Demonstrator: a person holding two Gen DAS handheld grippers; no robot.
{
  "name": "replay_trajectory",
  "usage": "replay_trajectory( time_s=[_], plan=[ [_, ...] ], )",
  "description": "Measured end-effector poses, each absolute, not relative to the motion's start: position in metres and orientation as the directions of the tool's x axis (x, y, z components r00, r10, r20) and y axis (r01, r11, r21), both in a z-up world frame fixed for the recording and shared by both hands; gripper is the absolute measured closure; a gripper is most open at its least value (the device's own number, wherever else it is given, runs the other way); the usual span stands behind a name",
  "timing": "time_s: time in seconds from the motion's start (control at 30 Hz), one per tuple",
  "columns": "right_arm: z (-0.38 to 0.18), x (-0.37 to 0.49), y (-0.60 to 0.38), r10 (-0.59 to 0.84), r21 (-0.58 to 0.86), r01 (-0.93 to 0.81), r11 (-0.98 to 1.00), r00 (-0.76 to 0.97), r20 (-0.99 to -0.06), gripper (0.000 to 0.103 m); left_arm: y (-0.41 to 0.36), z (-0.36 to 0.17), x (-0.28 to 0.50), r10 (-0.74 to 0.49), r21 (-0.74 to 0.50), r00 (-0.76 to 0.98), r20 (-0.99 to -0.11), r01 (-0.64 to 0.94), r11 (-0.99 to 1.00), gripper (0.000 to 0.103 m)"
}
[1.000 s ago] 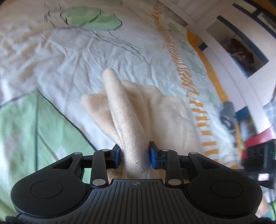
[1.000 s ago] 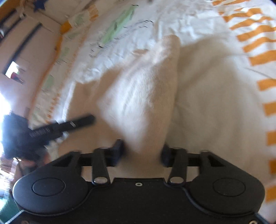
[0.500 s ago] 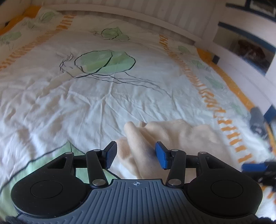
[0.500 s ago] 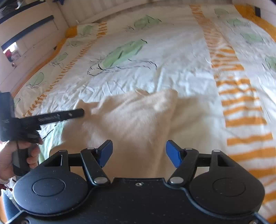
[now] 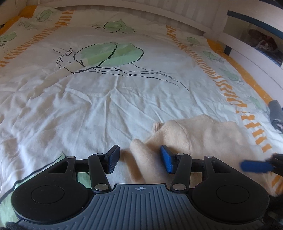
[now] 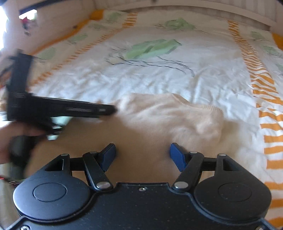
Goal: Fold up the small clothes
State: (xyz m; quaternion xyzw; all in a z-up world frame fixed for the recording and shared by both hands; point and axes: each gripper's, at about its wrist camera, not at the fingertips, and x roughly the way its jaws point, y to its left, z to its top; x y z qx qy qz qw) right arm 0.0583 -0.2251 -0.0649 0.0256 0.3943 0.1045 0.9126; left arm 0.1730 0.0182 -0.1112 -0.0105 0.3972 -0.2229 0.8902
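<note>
A small cream knitted garment (image 5: 203, 138) lies folded on the bed; it also shows in the right wrist view (image 6: 168, 116). My left gripper (image 5: 139, 159) is open and empty, just above the garment's left edge, with a fold of cloth lying between its blue pads. My right gripper (image 6: 143, 155) is open and empty over the garment's near part. A blue fingertip of the right gripper shows at the right in the left wrist view (image 5: 256, 166). The left gripper, held by a hand, shows blurred at the left in the right wrist view (image 6: 53, 109).
The bed is covered by a white sheet (image 5: 106, 99) with green leaf prints and orange striped bands. A white headboard (image 5: 123, 10) runs along the far side. A white shelf unit (image 5: 256, 40) stands at the right. A dark grey item (image 5: 276, 113) lies at the bed's right edge.
Both grippers were shut on raised folds of the garment a second ago. They have opened, let the cloth drop flat and drawn back toward me.
</note>
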Motion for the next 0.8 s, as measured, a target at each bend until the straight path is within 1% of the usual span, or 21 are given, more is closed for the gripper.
replay_trajectory(
  time_s=[0.1,0.13,0.17,0.3,0.4,0.5,0.57,0.67,0.7,0.73,0.77,0.8],
  plan=[
    [-0.07,0.077,-0.228,0.163,0.122,-0.108,0.987,0.683,-0.712,0.03,0.015,-0.111,0.178,-0.401,-0.189,0.584,-0.706,0.39,0.901,0.054],
    [-0.07,0.08,-0.227,0.145,0.109,-0.097,0.989,0.686,-0.713,0.026,0.015,-0.108,0.178,-0.397,-0.18,0.586,-0.706,0.394,0.901,0.054],
    [-0.07,0.082,-0.227,0.137,0.103,-0.091,0.991,0.684,-0.717,0.025,0.015,-0.104,0.179,-0.393,-0.173,0.59,-0.705,0.395,0.902,0.054],
    [-0.058,0.07,-0.234,0.174,0.161,-0.085,0.983,0.699,-0.694,0.024,0.024,-0.074,0.167,-0.368,-0.137,0.641,-0.674,0.381,0.914,0.055],
    [-0.044,0.05,-0.237,0.185,0.176,-0.088,0.98,0.722,-0.667,0.023,0.032,-0.049,0.141,-0.387,-0.106,0.672,-0.632,0.419,0.902,0.055],
    [-0.037,0.027,-0.236,0.183,0.165,-0.096,0.982,0.725,-0.664,0.022,0.033,-0.037,0.108,-0.416,-0.074,0.67,-0.615,0.475,0.877,0.053],
    [-0.037,0.017,-0.234,0.159,0.13,-0.095,0.987,0.719,-0.676,0.022,0.03,-0.04,0.086,-0.445,-0.062,0.644,-0.623,0.526,0.848,0.053],
    [-0.046,0.007,-0.229,0.112,0.065,-0.094,0.993,0.693,-0.712,0.021,0.02,-0.059,0.062,-0.433,0.002,0.61,-0.663,0.58,0.814,0.053],
    [-0.052,0.004,-0.227,0.096,0.044,-0.093,0.995,0.682,-0.725,0.019,0.018,-0.069,0.058,-0.415,0.028,0.601,-0.683,0.59,0.807,0.053],
    [-0.057,0.003,-0.227,0.084,0.028,-0.093,0.995,0.673,-0.735,0.014,0.017,-0.08,0.056,-0.39,0.046,0.593,-0.704,0.586,0.809,0.052],
    [-0.062,0.001,-0.227,0.077,0.021,-0.091,0.996,0.66,-0.747,0.01,0.019,-0.089,0.056,-0.376,0.039,0.589,-0.716,0.571,0.82,0.049],
    [-0.066,-0.001,-0.228,0.082,0.035,-0.085,0.996,0.651,-0.755,0.009,0.023,-0.095,0.058,-0.374,0.015,0.586,-0.719,0.551,0.834,0.043]
  ],
)
